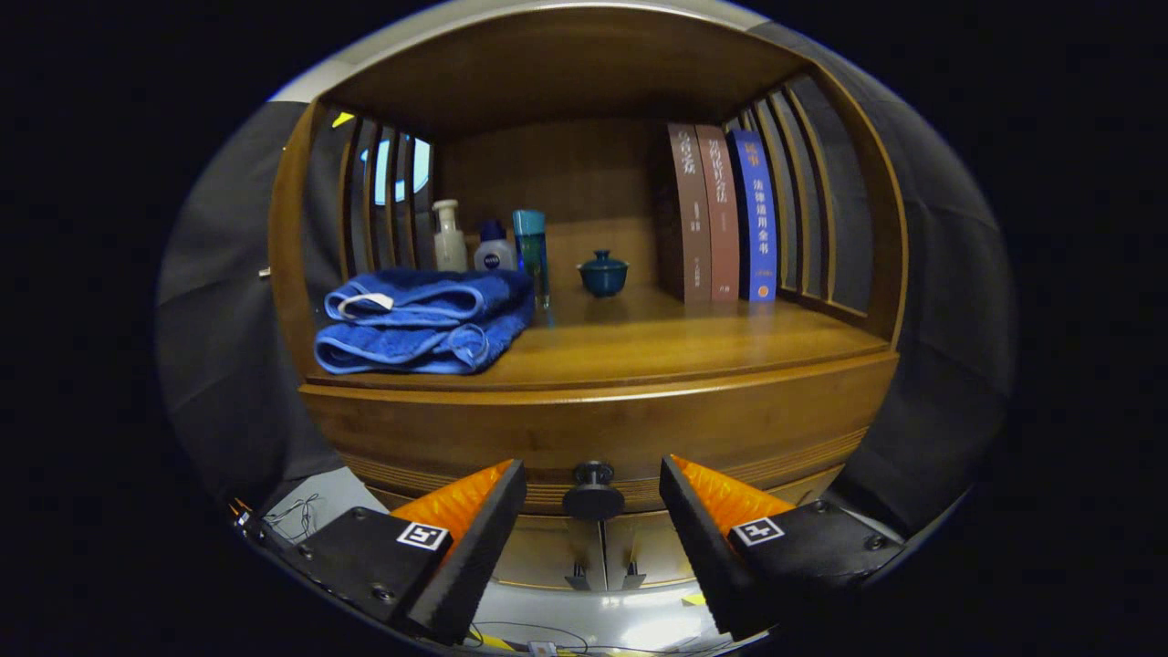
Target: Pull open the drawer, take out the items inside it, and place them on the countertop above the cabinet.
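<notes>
While the gripper (pixel 593 511) stands wide open, its fingers flank the dark drawer knob (pixel 593 495) without touching it. Drawer (pixel 584 438) shut. On the wooden countertop (pixel 675 342) above the knob: folded blue towel (pixel 424 321) left, bottles (pixel 493 242) behind it, teal lidded cup (pixel 603 272) centre, books (pixel 723 214) right.

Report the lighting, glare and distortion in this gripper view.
Gripper view: fisheye bends the countertop edge into a curve; the shelf is dim, the books shadowed above; glare on the pale floor below the open gripper, whose fingers flank the drawer knob; the folded blue towel is sharp.
</notes>
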The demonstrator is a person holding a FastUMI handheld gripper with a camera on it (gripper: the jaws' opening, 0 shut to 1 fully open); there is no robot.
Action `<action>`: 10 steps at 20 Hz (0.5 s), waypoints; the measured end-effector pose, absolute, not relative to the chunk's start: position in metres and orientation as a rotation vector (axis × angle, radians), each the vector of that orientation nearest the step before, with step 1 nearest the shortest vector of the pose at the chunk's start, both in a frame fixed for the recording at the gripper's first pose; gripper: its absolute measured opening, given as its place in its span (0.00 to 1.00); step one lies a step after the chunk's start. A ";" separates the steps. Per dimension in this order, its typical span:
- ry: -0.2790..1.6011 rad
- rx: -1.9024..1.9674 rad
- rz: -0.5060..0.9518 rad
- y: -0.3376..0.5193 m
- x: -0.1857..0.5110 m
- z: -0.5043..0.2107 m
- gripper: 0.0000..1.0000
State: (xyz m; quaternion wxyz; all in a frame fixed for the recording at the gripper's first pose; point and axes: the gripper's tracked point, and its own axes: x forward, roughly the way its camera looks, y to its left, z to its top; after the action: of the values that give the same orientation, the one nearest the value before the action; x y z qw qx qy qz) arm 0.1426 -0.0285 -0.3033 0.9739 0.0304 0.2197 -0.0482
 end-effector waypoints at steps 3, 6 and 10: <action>0.478 0.063 -0.114 -0.032 0.150 -0.322 0.97; 0.517 0.071 -0.095 -0.029 0.153 -0.334 0.74; 0.528 0.024 -0.096 -0.029 0.153 -0.337 0.44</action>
State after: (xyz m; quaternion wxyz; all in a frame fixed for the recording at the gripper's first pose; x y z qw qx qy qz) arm 0.1532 -0.0288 -0.3373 0.9641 0.0116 0.2609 -0.0475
